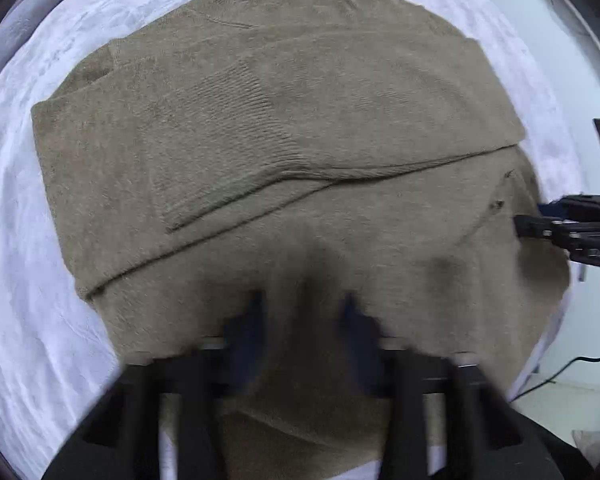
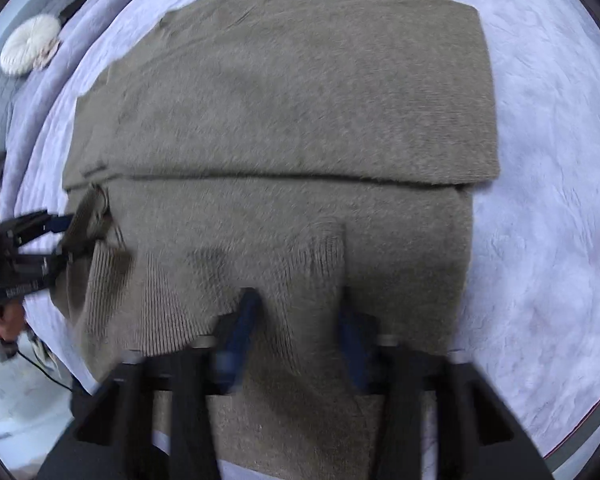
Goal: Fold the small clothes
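The brown sweater (image 1: 284, 152) lies flat on the pale bedsheet (image 1: 16, 240), long axis crosswise. Both tongs pinch its near hem: left tongs (image 1: 300, 312) at one corner, right tongs (image 2: 296, 312) at the other, jaws narrow, ready to carry that hem toward the far edge.

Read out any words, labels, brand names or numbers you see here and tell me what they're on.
None can be read.
Sweater: plain knit, no tag or print showing.
White cover: no text.
Left gripper: pale marks on its black body, too blurred to read.
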Tool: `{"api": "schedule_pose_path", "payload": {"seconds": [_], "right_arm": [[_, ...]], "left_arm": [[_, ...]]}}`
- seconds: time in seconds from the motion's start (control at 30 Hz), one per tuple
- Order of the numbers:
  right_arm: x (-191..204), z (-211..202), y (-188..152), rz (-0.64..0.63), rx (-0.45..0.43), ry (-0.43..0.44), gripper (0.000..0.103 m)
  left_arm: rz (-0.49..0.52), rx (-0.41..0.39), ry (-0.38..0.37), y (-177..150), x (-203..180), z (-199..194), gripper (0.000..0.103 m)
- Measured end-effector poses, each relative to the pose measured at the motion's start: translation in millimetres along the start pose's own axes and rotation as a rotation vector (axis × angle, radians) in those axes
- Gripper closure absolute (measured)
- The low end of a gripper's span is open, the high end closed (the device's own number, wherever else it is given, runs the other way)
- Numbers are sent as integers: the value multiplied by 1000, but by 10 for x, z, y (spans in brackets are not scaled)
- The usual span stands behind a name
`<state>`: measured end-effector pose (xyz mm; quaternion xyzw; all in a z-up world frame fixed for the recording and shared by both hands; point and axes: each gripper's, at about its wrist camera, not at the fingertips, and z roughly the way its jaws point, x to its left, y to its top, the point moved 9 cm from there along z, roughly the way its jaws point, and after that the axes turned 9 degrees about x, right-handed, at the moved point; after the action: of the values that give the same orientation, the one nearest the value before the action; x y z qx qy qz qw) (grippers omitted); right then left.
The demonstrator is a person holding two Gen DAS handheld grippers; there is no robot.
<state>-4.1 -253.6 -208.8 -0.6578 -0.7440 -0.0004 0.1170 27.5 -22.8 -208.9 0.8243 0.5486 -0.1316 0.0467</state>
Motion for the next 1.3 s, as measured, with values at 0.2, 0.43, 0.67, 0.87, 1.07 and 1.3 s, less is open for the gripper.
{"api": "schedule_pose_path", "payload": {"seconds": [0.2, 0.43, 0.67, 0.87, 1.07, 1.3], "right_arm": [[168, -465, -185, -101, -133, -130, 94], [347, -1240, -70, -202, -338, -321, 94], [436, -1849, 569, -226, -505, -401, 94], [396, -1850, 1253, -222, -536, -409, 94], [237, -1122, 1743, -228, -465, -436, 94], [-95, -423, 2083, -143, -411, -398, 94]], "left_arm": [[13, -161, -8, -206, -86, -563, 88], [-87, -353, -40, -145, 88, -1386, 88], [-93, -519, 0, 436, 222, -1932, 88], [-120, -553, 69, 977, 480, -1837, 88], [-182, -491, 112, 1309, 792, -1191, 88], [-281, -426, 259, 1470, 1154, -630, 88]]}}
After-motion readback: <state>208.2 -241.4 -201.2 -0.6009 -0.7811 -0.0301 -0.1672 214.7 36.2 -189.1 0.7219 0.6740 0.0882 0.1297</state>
